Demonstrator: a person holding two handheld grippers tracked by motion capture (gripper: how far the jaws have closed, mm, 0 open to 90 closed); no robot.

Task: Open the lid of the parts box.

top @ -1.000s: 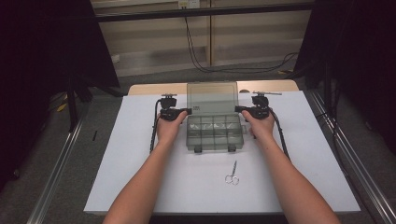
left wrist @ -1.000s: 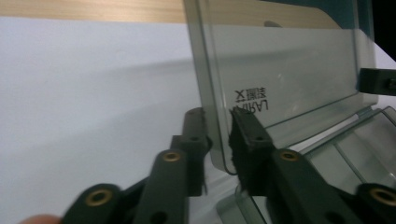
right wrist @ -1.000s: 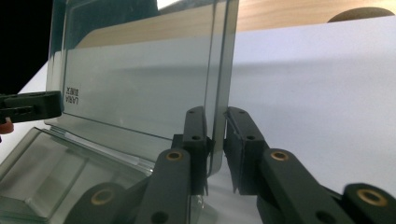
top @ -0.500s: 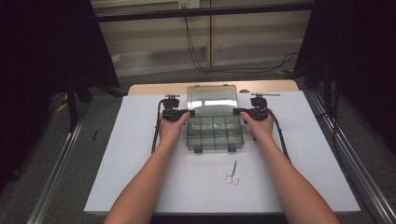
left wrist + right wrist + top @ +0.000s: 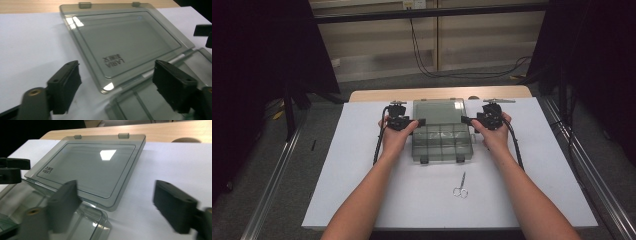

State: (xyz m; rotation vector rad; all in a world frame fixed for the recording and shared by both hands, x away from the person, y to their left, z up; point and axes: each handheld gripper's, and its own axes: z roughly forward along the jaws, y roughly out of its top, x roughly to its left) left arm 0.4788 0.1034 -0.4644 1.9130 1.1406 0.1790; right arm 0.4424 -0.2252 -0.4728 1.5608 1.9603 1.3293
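Note:
A smoky clear plastic organizer box (image 5: 442,144) with several compartments lies on the white table cover. Its hinged lid (image 5: 439,110) is folded back flat on the table behind the base. My left gripper (image 5: 418,122) sits at the box's left side by the hinge and my right gripper (image 5: 464,120) at its right side. In the left gripper view the gripper (image 5: 117,87) is open, with the lid (image 5: 125,42) corner lying between its jaws, untouched. In the right gripper view the gripper (image 5: 117,207) is open too, straddling the lid (image 5: 87,170) corner and base rim.
Small scissors (image 5: 460,186) lie on the white cover (image 5: 352,190) in front of the box. A wooden table edge (image 5: 377,95) runs behind the lid. Metal rails (image 5: 582,175) flank the table. The other gripper's jaws (image 5: 12,167) show across the lid.
The lid has swung back from standing upright to lying flat on the table behind the base. Both hands have stayed at the box's sides.

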